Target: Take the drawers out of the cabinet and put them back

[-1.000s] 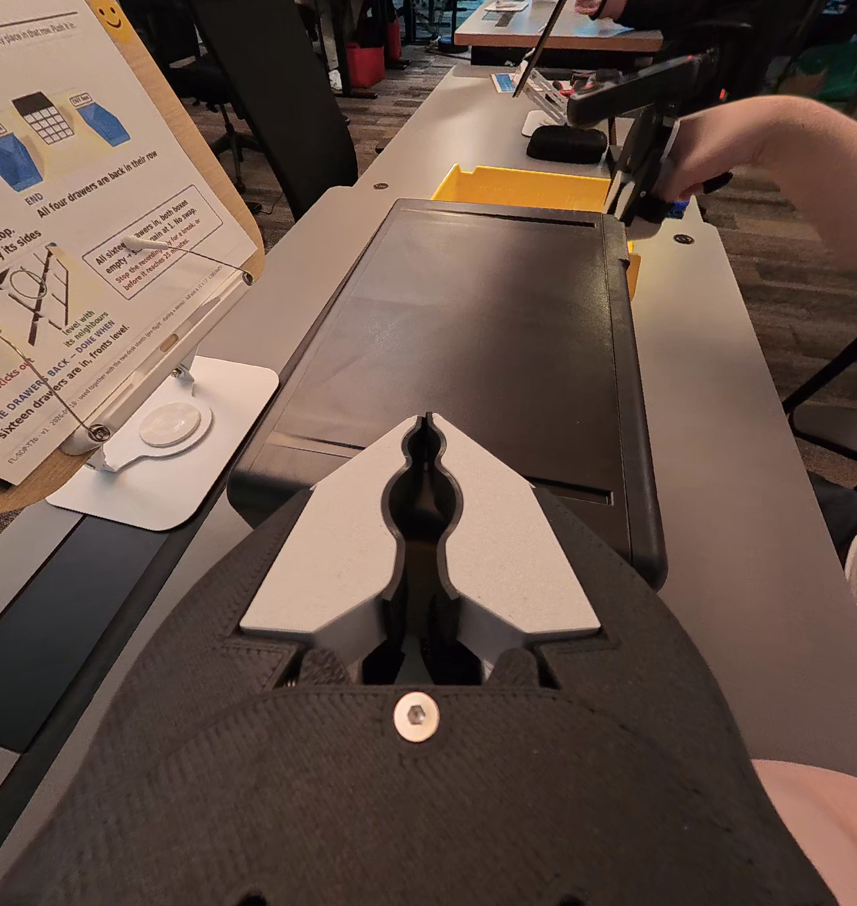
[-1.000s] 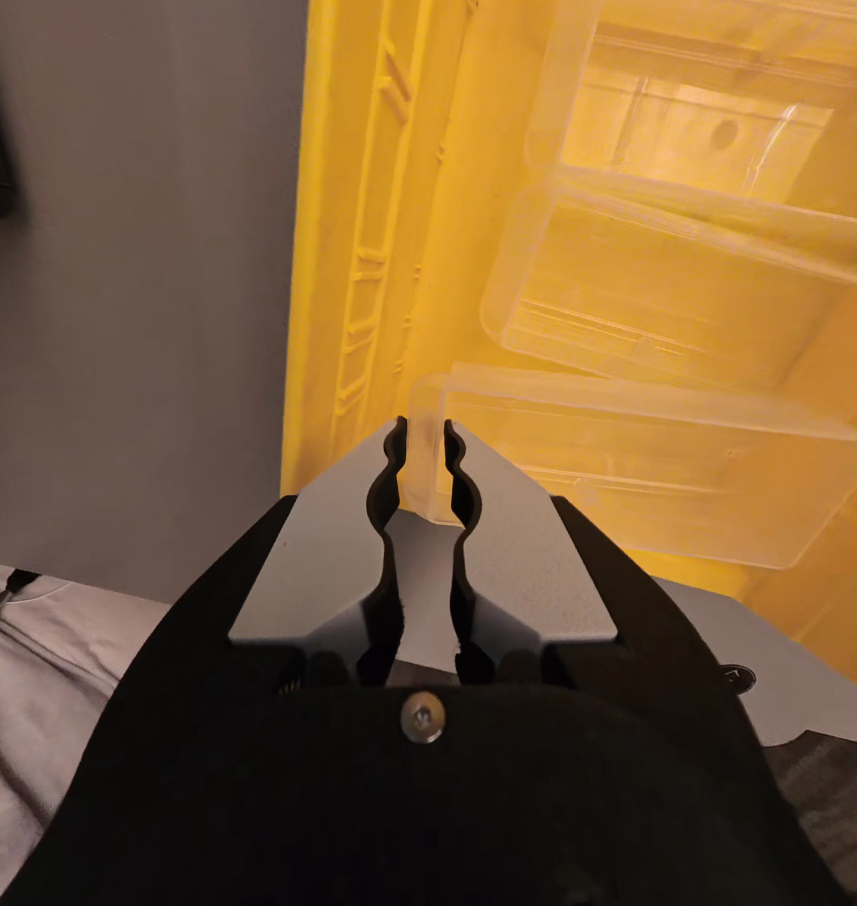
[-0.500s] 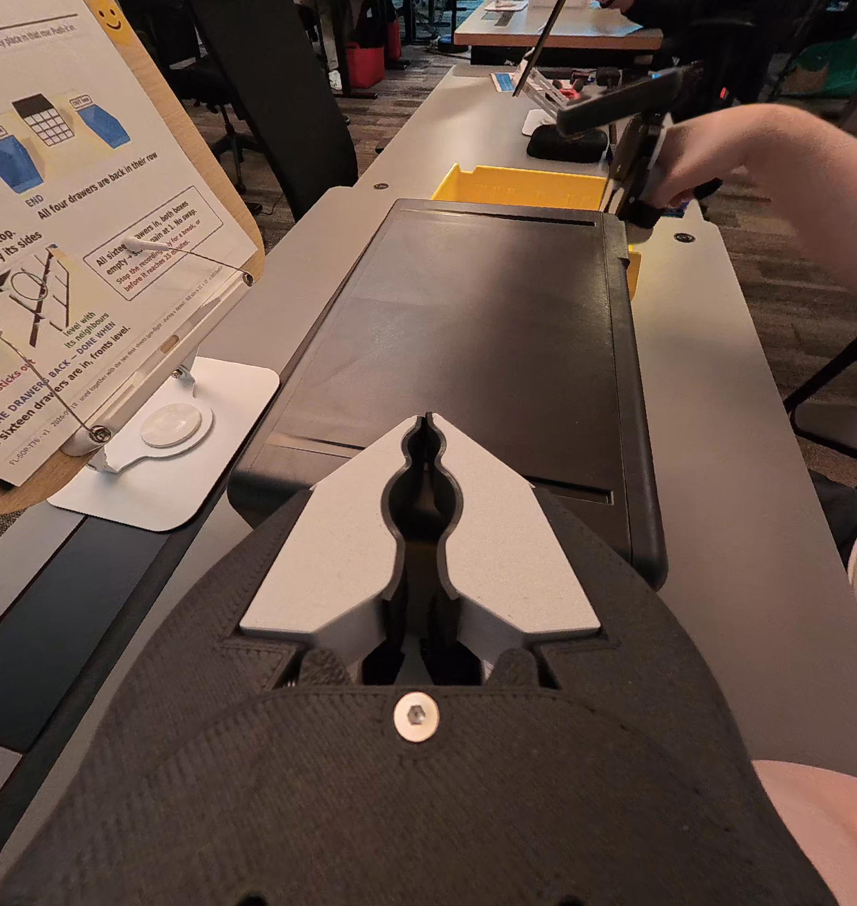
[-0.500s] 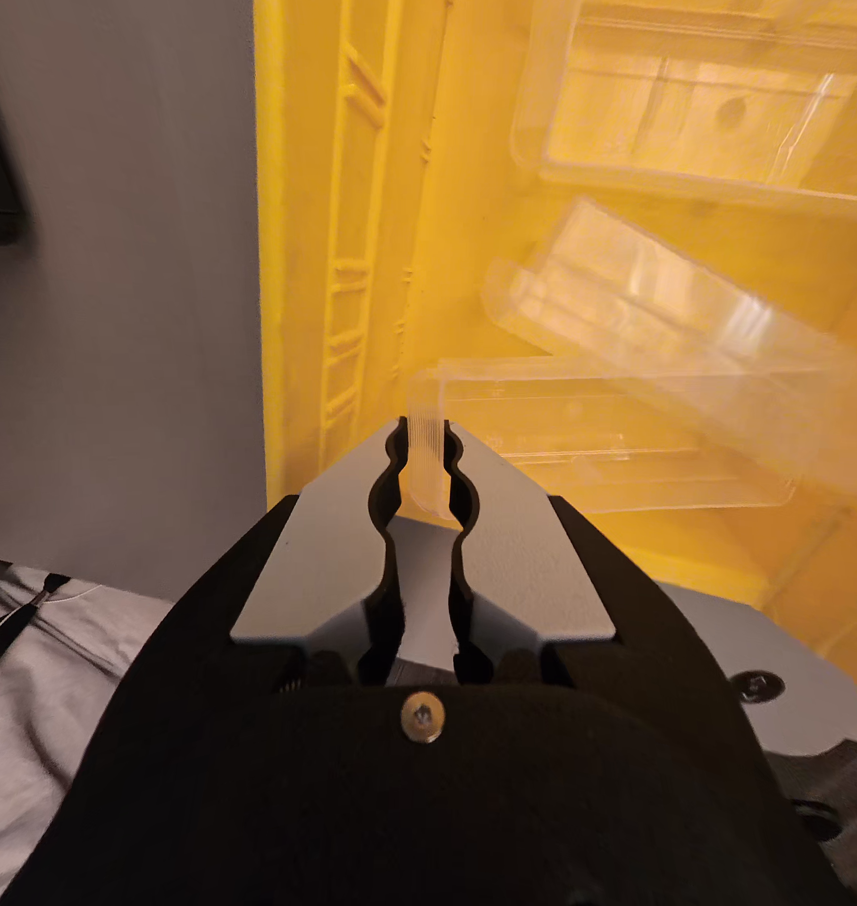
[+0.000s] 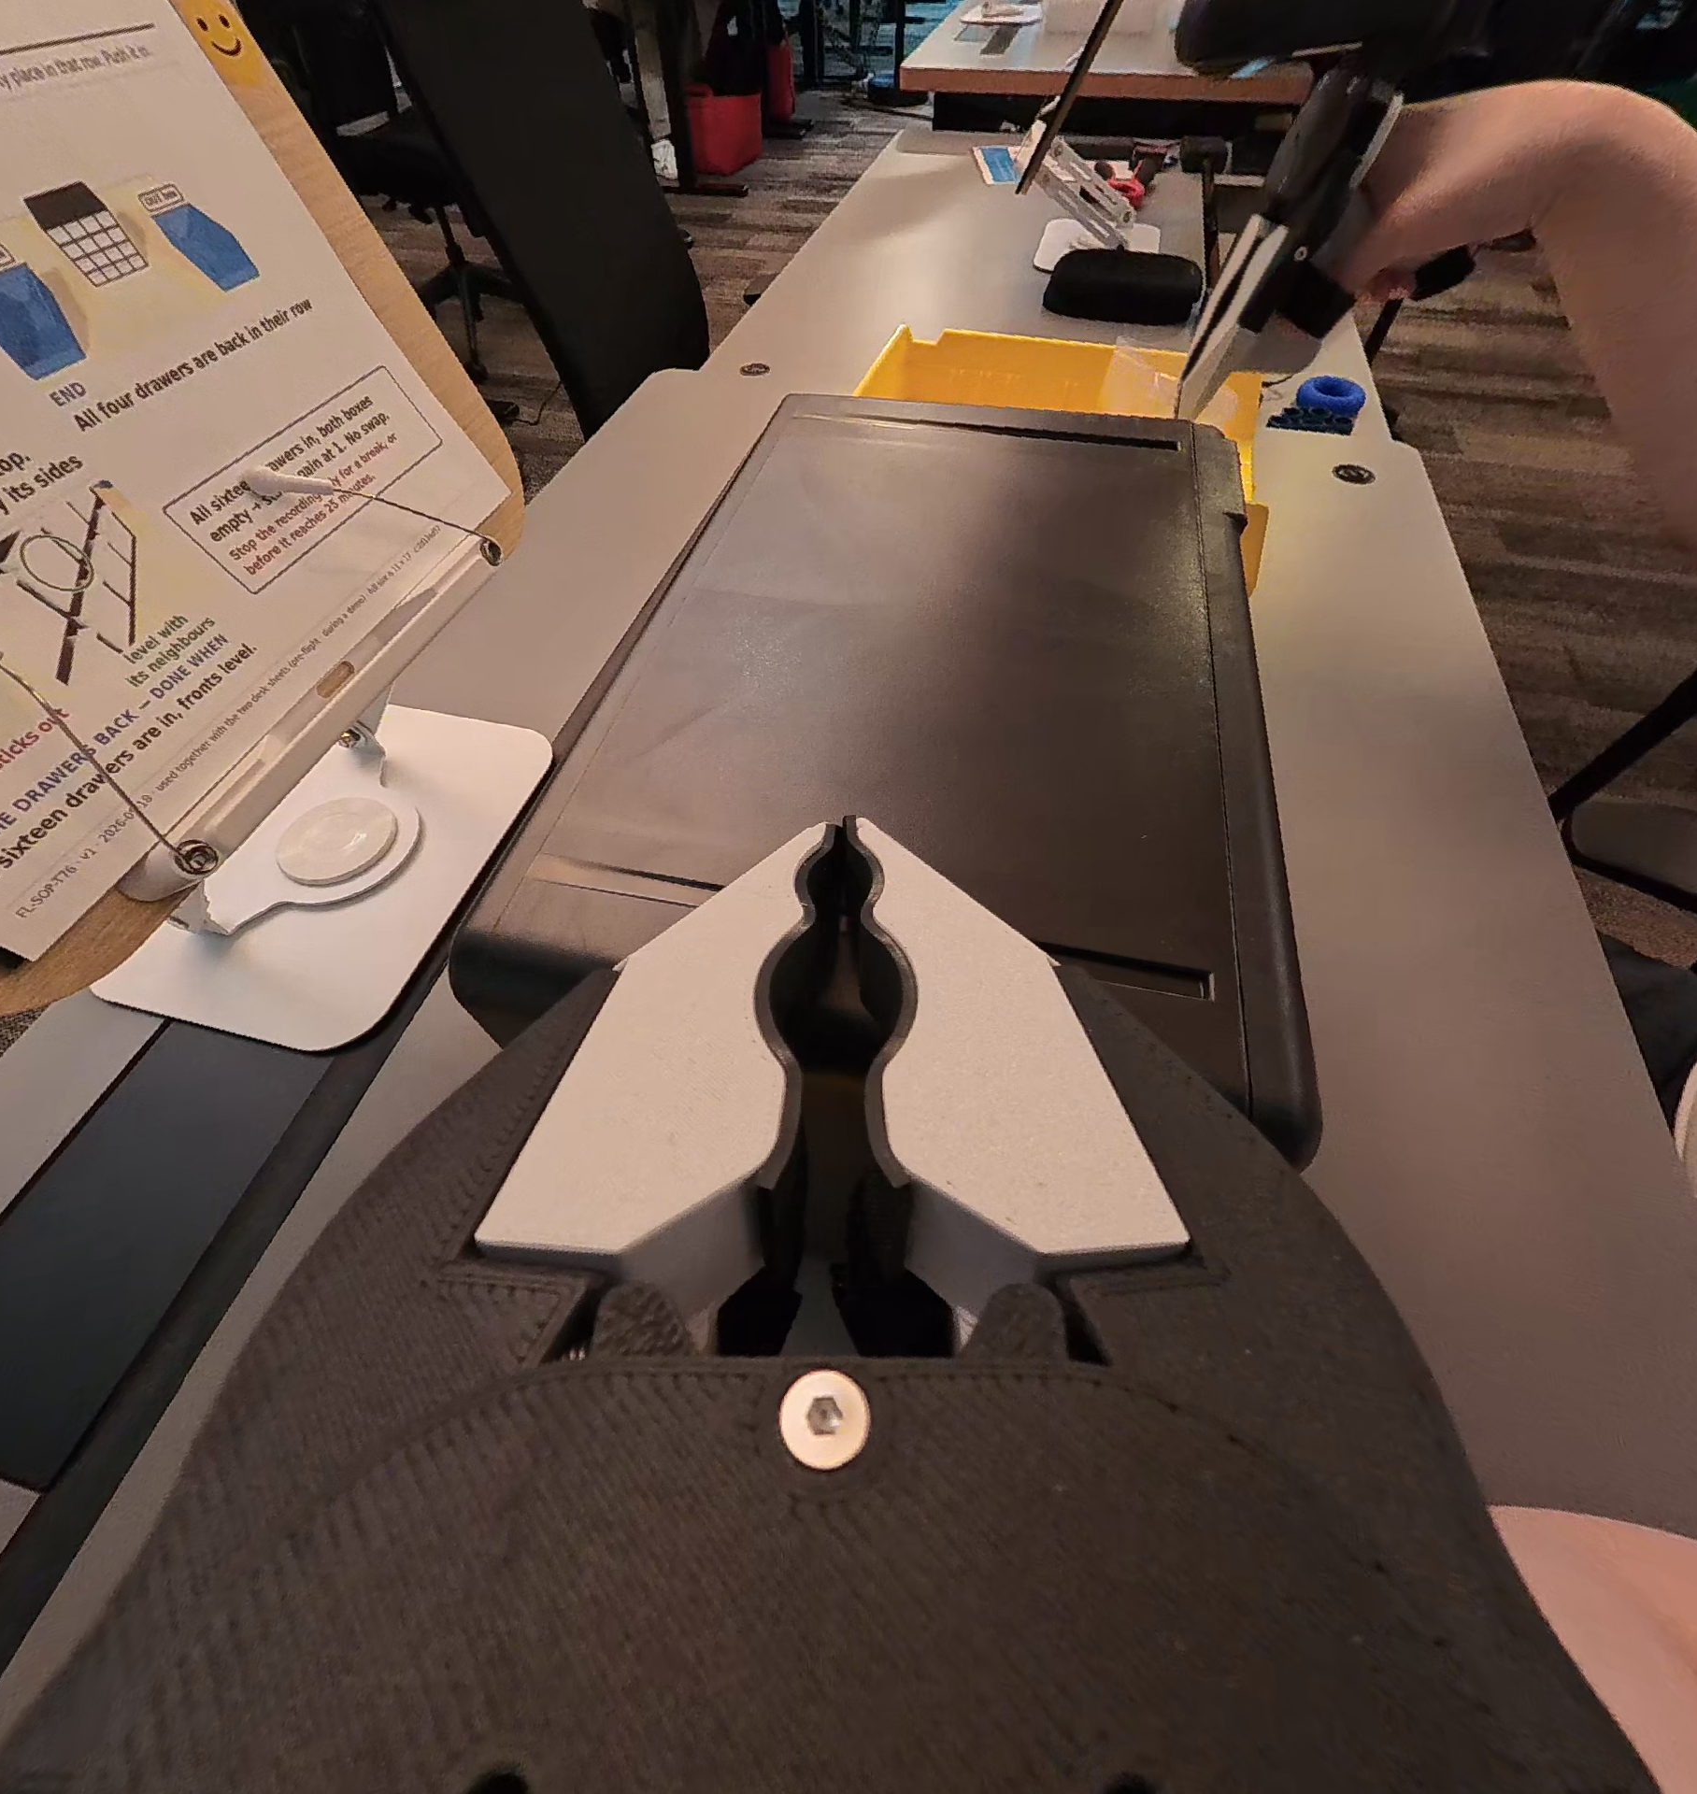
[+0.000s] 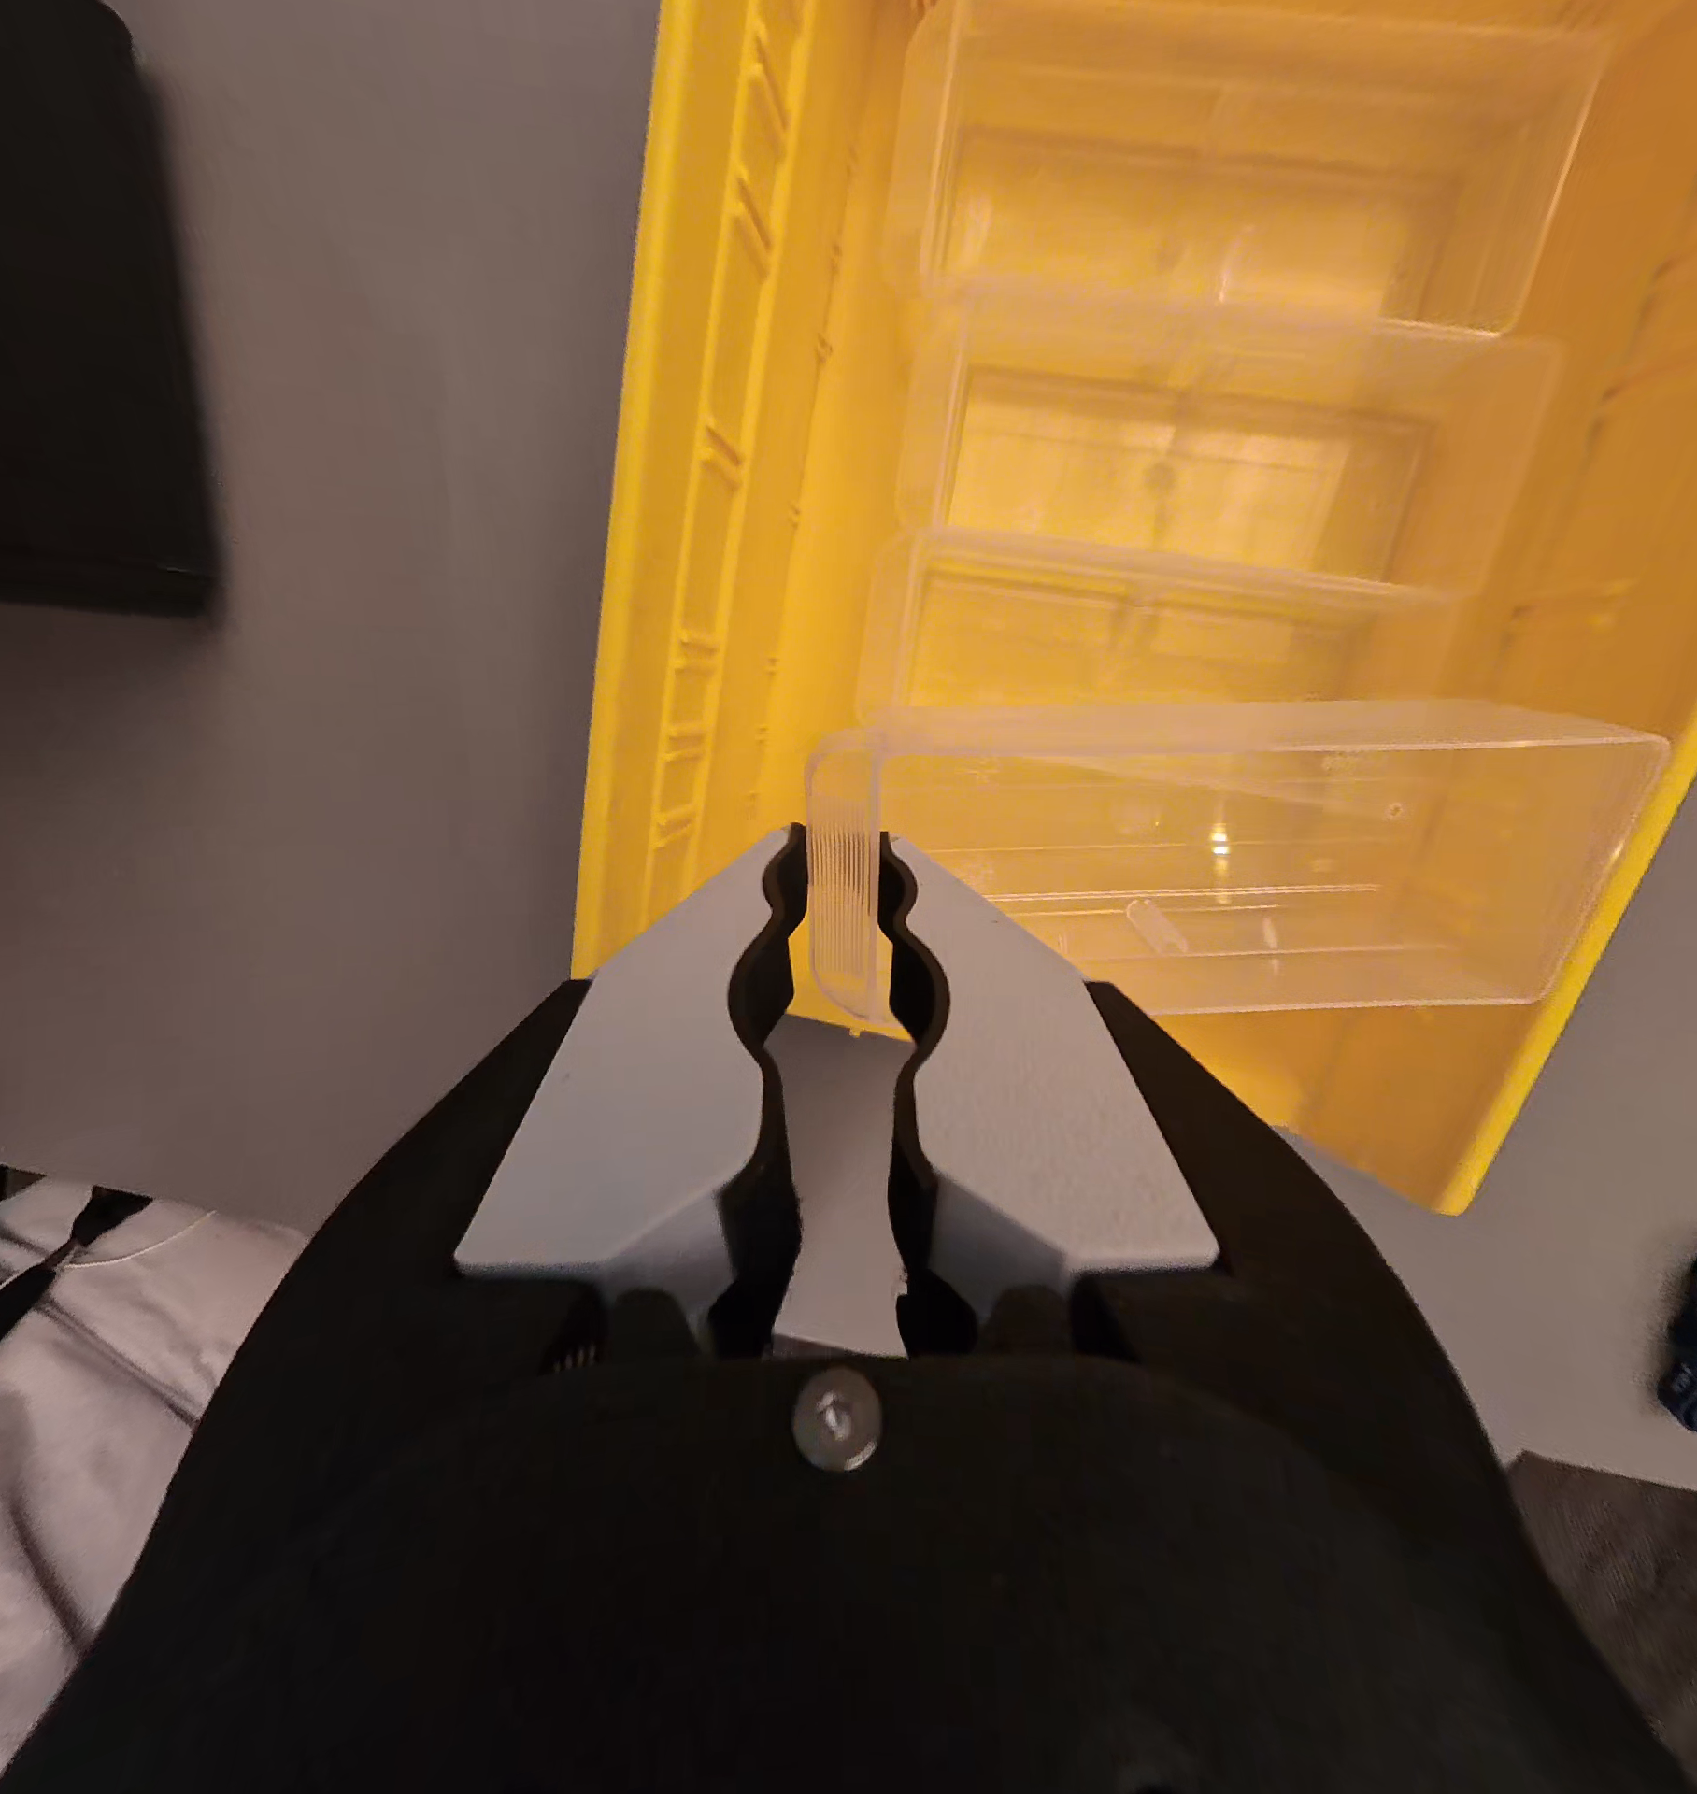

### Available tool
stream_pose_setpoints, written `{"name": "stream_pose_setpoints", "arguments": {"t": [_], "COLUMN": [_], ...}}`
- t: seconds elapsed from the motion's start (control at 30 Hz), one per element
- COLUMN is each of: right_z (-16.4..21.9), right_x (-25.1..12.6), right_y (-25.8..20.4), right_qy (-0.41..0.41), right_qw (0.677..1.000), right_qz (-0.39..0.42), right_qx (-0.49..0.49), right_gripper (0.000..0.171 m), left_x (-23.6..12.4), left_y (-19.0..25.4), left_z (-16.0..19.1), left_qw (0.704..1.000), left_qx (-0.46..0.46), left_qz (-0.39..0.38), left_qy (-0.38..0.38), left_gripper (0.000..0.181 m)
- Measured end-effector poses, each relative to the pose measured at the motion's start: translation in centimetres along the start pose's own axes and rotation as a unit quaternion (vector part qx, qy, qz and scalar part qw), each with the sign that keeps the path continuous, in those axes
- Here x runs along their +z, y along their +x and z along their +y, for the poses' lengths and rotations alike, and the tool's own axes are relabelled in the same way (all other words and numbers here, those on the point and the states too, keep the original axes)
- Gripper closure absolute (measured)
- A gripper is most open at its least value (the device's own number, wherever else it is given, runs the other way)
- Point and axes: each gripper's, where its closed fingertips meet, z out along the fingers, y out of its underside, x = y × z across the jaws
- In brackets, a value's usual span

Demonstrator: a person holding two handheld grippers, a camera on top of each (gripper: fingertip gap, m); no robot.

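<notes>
My right gripper (image 6: 843,847) points down and is shut on the ribbed handle of a clear plastic drawer (image 6: 1291,854), holding it above the yellow bin (image 6: 670,544). Several more clear drawers (image 6: 1214,184) lie in the bin below it. The black cabinet (image 5: 922,680) lies along the grey table in the left wrist view. My left gripper (image 5: 845,830) is shut and empty, low over the cabinet's near end. The right gripper (image 5: 1204,383) also shows there, over the yellow bin (image 5: 1000,367) past the cabinet's far end.
A tilted instruction sheet on a white stand (image 5: 320,874) sits left of the cabinet. A black case (image 5: 1121,282) and a blue ring (image 5: 1325,393) lie beyond the bin. The person's forearm (image 5: 1553,194) reaches in from the right. Chairs and other tables stand behind. Some 50 centimetres of space lies between my two pairs of fingers.
My right gripper has lifted the clear drawer up out of the yellow bin, so more of the bin and the drawers in it shows. My left gripper has stayed still.
</notes>
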Motion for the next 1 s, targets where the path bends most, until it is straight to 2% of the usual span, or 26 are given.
{"name": "stream_pose_setpoints", "arguments": {"t": [0.27, 0.6, 0.73, 0.83, 1.0], "right_z": [3.2, 4.8, 4.5, 3.7, 2.8], "right_x": [3.0, 7.1, 8.2, 8.2, 5.2], "right_y": [-0.8, -0.6, -0.3, 0.2, -0.2], "right_qy": [-0.061, -0.102, -0.088, -0.064, -0.001], "right_qw": [0.998, 0.995, 0.996, 0.997, 1.0], "right_qz": [0.001, 0.015, 0.018, 0.026, -0.008], "right_qx": [0.005, -0.001, -0.008, -0.017, -0.018], "right_gripper": [0.16, 0.16, 0.158, 0.142, 0.142], "left_x": [0.0, 0.0, 0.0, 0.0, 0.0], "left_y": [0.0, 0.0, 0.0, 0.0, 0.0], "left_z": [0.0, 0.0, 0.0, 0.0, 0.0], "left_qw": [1.0, 1.0, 1.0, 1.0, 1.0], "left_qx": [0.0, 0.0, 0.0, -0.001, -0.001], "left_qz": [0.001, 0.0, 0.001, 0.002, 0.001], "left_qy": [0.0, 0.0, 0.0, 0.001, 0.001], "left_gripper": [0.181, 0.181, 0.181, 0.181, 0.181]}}
